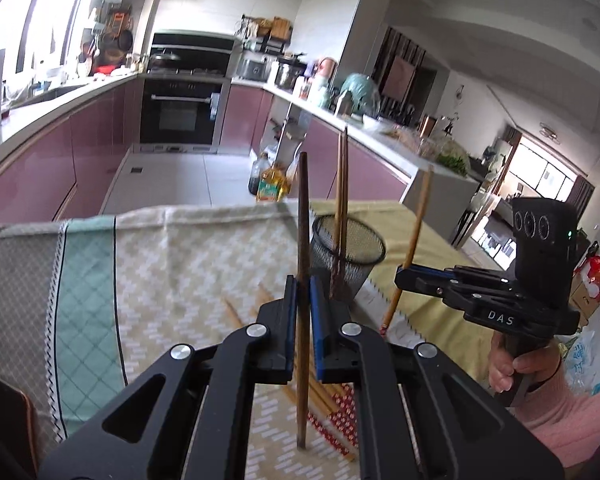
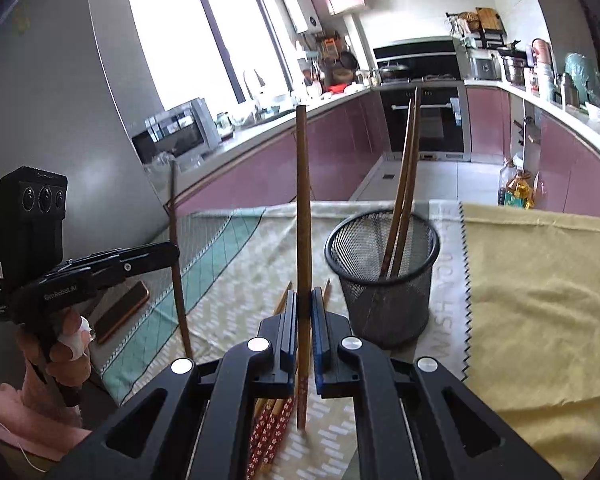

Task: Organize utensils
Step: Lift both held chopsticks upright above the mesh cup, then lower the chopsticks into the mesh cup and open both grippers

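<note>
My left gripper (image 1: 303, 286) is shut on a dark brown chopstick (image 1: 302, 216) and holds it upright above the table. My right gripper (image 2: 303, 300) is shut on a lighter chopstick (image 2: 303, 208) with a red patterned end, also upright. Each gripper shows in the other's view: the right gripper (image 1: 401, 276) with its chopstick (image 1: 416, 220), the left gripper (image 2: 172, 250) with its chopstick (image 2: 176, 248). A black mesh cup (image 2: 384, 272) stands on the cloth with two chopsticks (image 2: 404, 184) leaning in it; it also shows in the left wrist view (image 1: 346, 256). Several red-ended chopsticks (image 2: 272, 428) lie on the cloth beneath the grippers.
A patterned green and beige cloth (image 1: 160, 264) and a yellow cloth (image 2: 540, 300) cover the table. A phone (image 2: 120, 312) lies at the left edge. Pink kitchen cabinets, an oven (image 1: 180, 108) and oil bottles (image 1: 272, 184) on the floor lie beyond the table.
</note>
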A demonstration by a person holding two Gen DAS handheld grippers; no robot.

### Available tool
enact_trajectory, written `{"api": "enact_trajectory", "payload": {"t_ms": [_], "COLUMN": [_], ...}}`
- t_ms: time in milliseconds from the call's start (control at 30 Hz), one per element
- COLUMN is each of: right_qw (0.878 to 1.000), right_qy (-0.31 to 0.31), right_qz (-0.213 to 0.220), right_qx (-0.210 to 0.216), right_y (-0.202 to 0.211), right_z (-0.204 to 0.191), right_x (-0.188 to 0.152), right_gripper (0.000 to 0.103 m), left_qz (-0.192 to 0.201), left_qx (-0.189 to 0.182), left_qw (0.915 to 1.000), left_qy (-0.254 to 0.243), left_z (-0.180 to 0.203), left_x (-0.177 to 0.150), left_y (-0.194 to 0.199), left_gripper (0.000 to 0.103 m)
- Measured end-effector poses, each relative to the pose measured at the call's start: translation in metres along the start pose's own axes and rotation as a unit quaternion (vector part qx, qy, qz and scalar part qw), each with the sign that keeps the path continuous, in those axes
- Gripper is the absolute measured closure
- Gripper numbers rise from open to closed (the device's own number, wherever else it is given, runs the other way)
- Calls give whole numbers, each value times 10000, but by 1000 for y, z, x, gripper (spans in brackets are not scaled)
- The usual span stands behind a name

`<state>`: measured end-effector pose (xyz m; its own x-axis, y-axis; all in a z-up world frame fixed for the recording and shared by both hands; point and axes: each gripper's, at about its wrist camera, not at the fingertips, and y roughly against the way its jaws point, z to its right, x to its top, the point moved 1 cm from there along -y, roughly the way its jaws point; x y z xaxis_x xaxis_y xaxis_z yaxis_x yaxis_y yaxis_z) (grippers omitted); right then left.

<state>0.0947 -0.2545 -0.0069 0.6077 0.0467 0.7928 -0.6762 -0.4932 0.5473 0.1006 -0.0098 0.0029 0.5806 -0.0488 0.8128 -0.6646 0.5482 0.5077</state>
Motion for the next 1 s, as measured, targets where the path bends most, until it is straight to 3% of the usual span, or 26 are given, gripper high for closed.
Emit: {"api": "enact_trajectory", "payload": {"t_ms": [233,700,900,1000], "right_qw": [9993,9954,9952,9963], "right_qy": [56,238,167,121], "right_qz": [373,923,939,807], "right_qx": [-43,-134,-229,-275], "right_y": [16,36,28,17], "right_z": [8,21,32,36], "right_x": [26,77,85,82], "right_gripper": [97,97,97,97], "left_qz": [422,892,935,745], "left_qx": [-140,-458,-376,-333], "left_qw": [9990,9947,9942,9957], "left_qy": [-33,-217,-364,-430], "left_z": [5,34,48,51], "left_x": [34,110,127,128], "left_y": [7,-6,-20,-37], "left_gripper": [96,96,96,96]}}
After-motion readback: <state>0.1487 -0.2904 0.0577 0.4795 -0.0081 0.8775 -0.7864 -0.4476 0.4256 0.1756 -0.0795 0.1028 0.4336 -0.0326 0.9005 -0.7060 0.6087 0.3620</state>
